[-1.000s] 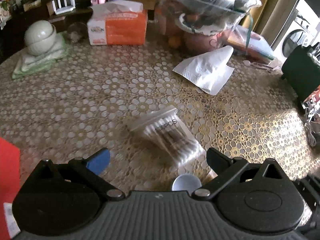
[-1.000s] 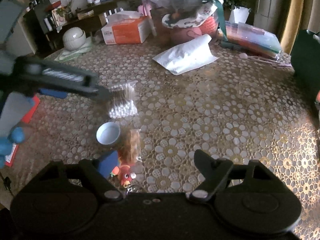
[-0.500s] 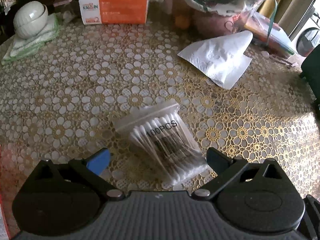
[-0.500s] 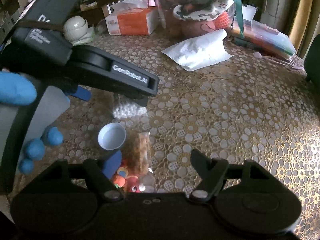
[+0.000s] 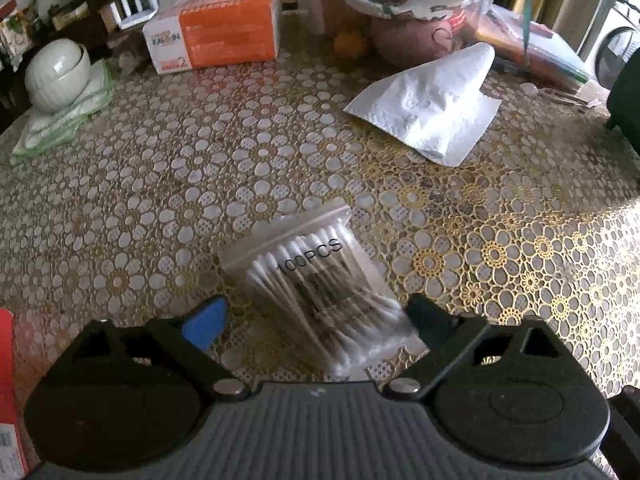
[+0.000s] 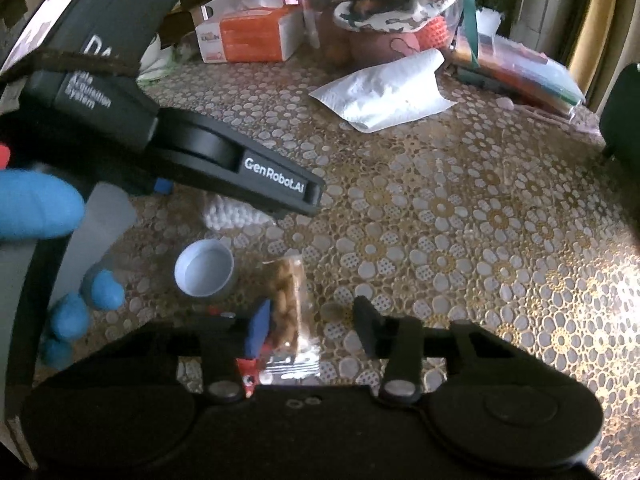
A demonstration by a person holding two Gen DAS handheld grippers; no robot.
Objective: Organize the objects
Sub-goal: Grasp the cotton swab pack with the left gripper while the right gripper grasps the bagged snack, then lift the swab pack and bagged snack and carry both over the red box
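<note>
A clear zip bag of cotton swabs (image 5: pixel 320 288) marked 100PCS lies on the lace tablecloth (image 5: pixel 160 184). My left gripper (image 5: pixel 316 320) straddles its near end, jaws closing. The black finger (image 5: pixel 428 316) is at the bag's edge and the blue pad (image 5: pixel 204 320) stands apart from it. In the right wrist view a clear packet of brown nuts (image 6: pixel 290 300) lies between the closing jaws of my right gripper (image 6: pixel 312 328). There the blue pad (image 6: pixel 258 328) is against the packet, while a gap remains at the black finger (image 6: pixel 368 328). The left gripper's body (image 6: pixel 276 188) hides most of the swabs (image 6: pixel 228 216).
A white cap (image 6: pixel 204 268) lies left of the packet. A blue-gloved hand (image 6: pixel 36 208) holds the left gripper. At the back are an orange tissue box (image 5: pixel 216 36), a white napkin (image 5: pixel 432 108), stacked white bowls (image 5: pixel 56 72) and a pink pot (image 5: pixel 412 32). A red item (image 5: pixel 6 360) lies at the left edge.
The left gripper has come down over the swab bag, which now lies between its fingers. The right gripper's jaws have narrowed a lot around the nut packet.
</note>
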